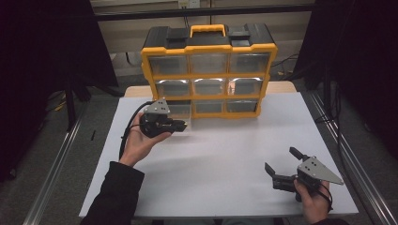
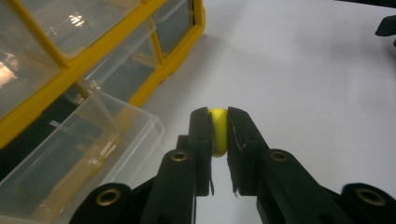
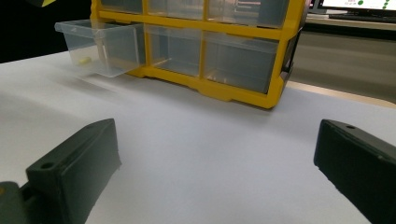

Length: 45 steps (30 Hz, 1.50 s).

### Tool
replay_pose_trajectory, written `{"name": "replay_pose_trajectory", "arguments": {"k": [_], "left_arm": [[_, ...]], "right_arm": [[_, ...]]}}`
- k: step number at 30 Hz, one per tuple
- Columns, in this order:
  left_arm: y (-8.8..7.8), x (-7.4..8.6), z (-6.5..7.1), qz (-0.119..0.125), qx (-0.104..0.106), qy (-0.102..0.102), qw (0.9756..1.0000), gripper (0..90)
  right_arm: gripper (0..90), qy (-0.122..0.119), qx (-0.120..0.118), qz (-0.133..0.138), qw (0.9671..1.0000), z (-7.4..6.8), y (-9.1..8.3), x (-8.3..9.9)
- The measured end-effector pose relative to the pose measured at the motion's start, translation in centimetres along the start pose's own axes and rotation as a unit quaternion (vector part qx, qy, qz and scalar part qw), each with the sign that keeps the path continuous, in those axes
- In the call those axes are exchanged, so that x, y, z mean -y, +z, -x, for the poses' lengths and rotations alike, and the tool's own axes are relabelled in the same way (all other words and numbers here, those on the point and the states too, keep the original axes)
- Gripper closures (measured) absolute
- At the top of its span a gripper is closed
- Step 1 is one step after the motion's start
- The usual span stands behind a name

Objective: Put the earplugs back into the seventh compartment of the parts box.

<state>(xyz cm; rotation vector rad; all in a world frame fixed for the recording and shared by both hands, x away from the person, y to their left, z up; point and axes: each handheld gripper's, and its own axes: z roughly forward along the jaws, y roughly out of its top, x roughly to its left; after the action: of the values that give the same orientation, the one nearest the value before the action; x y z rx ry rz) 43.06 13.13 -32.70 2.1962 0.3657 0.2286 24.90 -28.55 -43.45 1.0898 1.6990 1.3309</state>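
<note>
A yellow and black organizer (image 1: 209, 48) with clear drawers stands at the back of the white table (image 1: 220, 159). Its bottom-left drawer (image 1: 180, 110) is pulled out. My left gripper (image 1: 183, 125) hovers just in front of that drawer, shut on a small yellow ball-like piece (image 2: 218, 133) pinched between the jaw tips beside the drawer (image 2: 93, 140). Through the drawer's clear wall (image 3: 100, 42) a small yellow piece (image 3: 84, 60) appears inside. My right gripper (image 1: 280, 160) rests at the table's near right, jaws wide open with nothing between them (image 3: 217, 140).
The organizer's other drawers (image 3: 233, 56) are pushed in and look empty. Open white tabletop lies between the two grippers. Dark curtains and metal rails (image 1: 56, 159) flank the table. The table's front edge is just under the forearms.
</note>
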Motion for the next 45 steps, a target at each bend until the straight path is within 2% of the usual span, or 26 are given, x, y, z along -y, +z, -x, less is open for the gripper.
{"name": "replay_pose_trajectory", "arguments": {"k": [13, 22, 26, 30, 33, 39, 43, 45], "left_arm": [[-1.1, -1.5, -1.7, -0.013, -0.017, -0.001, 0.9998, 80.8], [-1.9, -2.4, -3.7, -0.032, -0.029, -0.004, 0.9991, 80.8], [-2.0, -2.7, -4.5, -0.043, -0.039, -0.009, 0.9983, 80.8], [-1.9, -2.8, -5.1, -0.053, -0.04, -0.012, 0.9977, 80.8], [-1.6, -2.8, -5.6, -0.07, -0.042, -0.01, 0.9966, 80.8], [-0.9, -3.2, -6.6, -0.083, -0.047, -0.015, 0.9953, 80.6], [-0.2, -3.6, -7.0, -0.111, -0.057, -0.002, 0.9921, 80.8], [0.2, -3.7, -7.2, -0.117, -0.059, -0.004, 0.9913, 80.8]], "right_arm": [[0.0, 0.001, -0.001, 0.0, 1.0, 0.0, 0.0, 0.0], [0.0, 0.002, -0.001, 0.001, 1.0, 0.0, 0.0, 0.0], [0.0, 0.002, -0.002, 0.001, 1.0, 0.0, 0.0, 0.0], [0.0, 0.002, -0.001, 0.0, 1.0, 0.0, 0.0, 0.0], [0.0, 0.002, -0.001, 0.0, 1.0, 0.0, 0.0, 0.0], [0.0, 0.002, -0.001, 0.001, 1.0, 0.0, 0.0, 0.0], [0.0, 0.002, -0.001, 0.002, 1.0, 0.1, 0.0, 0.0], [0.0, 0.002, -0.002, 0.001, 1.0, 0.0, 0.0, 0.0]]}}
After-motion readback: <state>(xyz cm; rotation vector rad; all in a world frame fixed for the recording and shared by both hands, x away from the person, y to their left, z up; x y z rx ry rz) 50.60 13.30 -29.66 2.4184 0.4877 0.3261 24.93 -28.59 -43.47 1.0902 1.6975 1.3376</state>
